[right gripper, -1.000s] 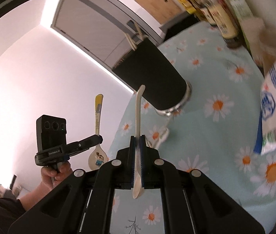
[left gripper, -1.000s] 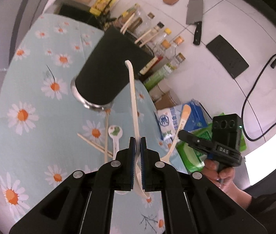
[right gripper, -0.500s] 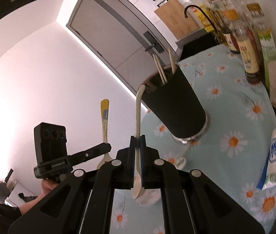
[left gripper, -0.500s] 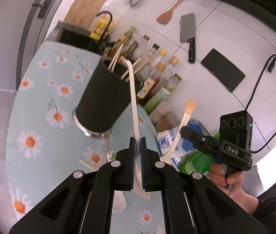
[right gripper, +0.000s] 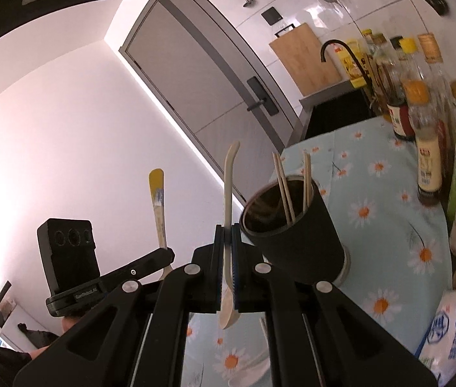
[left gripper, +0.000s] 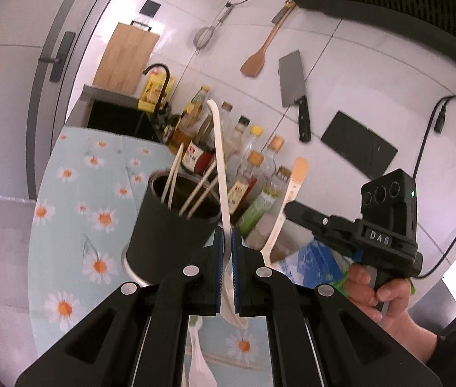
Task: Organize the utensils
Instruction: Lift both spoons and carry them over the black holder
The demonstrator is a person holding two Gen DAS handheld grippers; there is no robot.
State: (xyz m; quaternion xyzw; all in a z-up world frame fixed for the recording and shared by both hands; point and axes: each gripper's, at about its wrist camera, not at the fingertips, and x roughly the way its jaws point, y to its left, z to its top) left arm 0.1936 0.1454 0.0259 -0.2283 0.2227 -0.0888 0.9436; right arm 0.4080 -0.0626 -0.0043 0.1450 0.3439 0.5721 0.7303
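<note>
Both grippers have risen since a second ago, and the black holder [left gripper: 176,222] has dropped lower in each view, so you now look into its open mouth. Your left gripper [left gripper: 227,267] is clamped on a white spoon [left gripper: 219,174], bowl down behind the pads, handle up. Your right gripper [right gripper: 227,267] is clamped on a cream spoon [right gripper: 228,193], held the same way. The holder stands on the daisy-print counter [left gripper: 76,219], well in from its near edge, with chopsticks [left gripper: 195,193] already inside. Both spoons now appear to clear the rim. Next, carry each over the mouth and lower it. One more spoon [left gripper: 199,364] lies on the counter at the near edge.
</note>
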